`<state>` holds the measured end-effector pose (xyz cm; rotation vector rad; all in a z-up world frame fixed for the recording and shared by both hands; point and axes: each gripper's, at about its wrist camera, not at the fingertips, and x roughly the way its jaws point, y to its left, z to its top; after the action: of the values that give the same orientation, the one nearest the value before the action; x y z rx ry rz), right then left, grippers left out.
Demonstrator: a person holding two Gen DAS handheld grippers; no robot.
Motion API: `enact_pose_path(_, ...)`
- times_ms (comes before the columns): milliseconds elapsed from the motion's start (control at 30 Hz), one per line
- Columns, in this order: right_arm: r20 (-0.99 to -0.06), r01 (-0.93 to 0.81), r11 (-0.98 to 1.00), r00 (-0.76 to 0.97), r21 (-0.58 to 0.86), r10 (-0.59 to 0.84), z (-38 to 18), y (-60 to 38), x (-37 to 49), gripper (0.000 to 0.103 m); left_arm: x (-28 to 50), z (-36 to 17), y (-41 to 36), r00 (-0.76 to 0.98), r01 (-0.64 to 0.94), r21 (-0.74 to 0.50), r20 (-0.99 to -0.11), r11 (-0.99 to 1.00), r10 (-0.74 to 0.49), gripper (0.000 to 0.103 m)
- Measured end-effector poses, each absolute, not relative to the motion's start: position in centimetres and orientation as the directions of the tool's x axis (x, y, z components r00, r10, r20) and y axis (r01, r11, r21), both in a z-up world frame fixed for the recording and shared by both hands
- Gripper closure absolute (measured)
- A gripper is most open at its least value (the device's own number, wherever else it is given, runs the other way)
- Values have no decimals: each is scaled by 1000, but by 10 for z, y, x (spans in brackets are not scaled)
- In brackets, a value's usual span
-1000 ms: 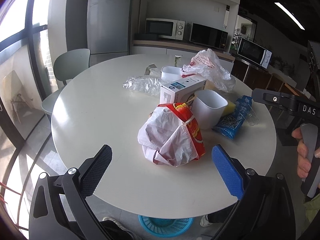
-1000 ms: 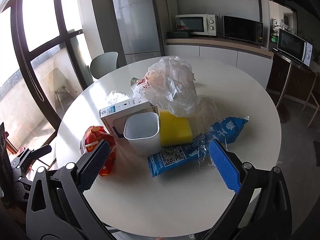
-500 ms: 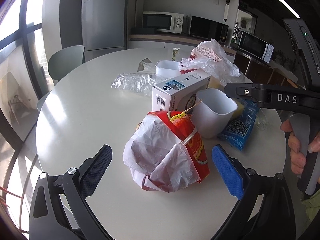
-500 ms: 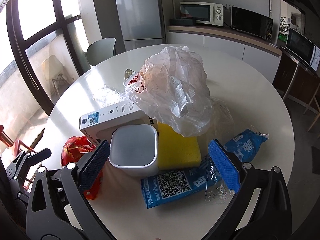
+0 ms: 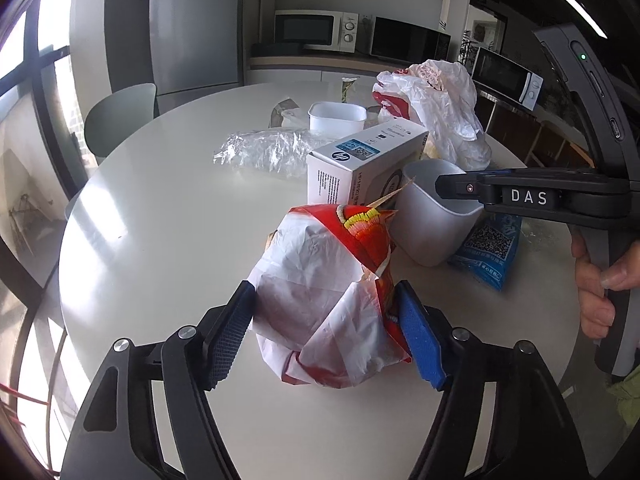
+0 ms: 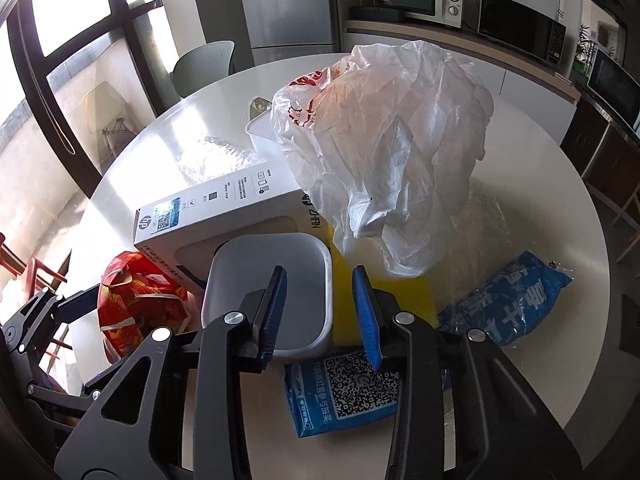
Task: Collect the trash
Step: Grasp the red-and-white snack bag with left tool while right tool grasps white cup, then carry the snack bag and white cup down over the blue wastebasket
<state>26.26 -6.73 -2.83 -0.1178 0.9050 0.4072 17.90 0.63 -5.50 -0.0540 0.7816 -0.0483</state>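
Kitchen-lounge, round white table (image 5: 168, 216), trash heaped mid-table. Item one: red-and-white crumpled bag (image 5: 328, 304), near edge; my left hand-held gripper (image 5: 326, 336) closing around it, pads at both flanks. Item two: white tub (image 6: 268, 280); my right hand-held gripper (image 6: 320, 312) narrowing astride its right wall. Step: grasping. Next, I judge: firm grips, then lift.

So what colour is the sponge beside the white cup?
Yellow sponge; right wrist view shows it best.
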Motion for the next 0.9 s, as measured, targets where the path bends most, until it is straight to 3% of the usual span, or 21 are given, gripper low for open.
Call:
enact_pose_path(67, -783, -393, 917, 549, 69, 294, -28, -67, 260, 95, 178, -55, 10, 709, 15, -72, -703, 997, -62, 50)
enact_pose_path(133, -781, -399, 913, 544, 83, 308, -27, -67, 259, 99, 175, -55, 14, 709, 10, -83, -702, 996, -66, 56)
enact_pose_path(200, -777, -400, 910, 536, 111, 330, -26, -69, 257, 99, 172, -53, 18, 714, -6, -88, -698, 996, -57, 68)
enact_pose_path(300, -768, -399, 910, 547, 109, 332, -23, -73, 253, 99, 166, -49, 24, 720, -17, -100, -691, 995, -57, 74)
enact_pose_path(900, -664, -408, 896, 622, 177, 415, 17, -108, 153, 99, 82, -11, 21, 781, -2, -114, -621, 993, -70, 78)
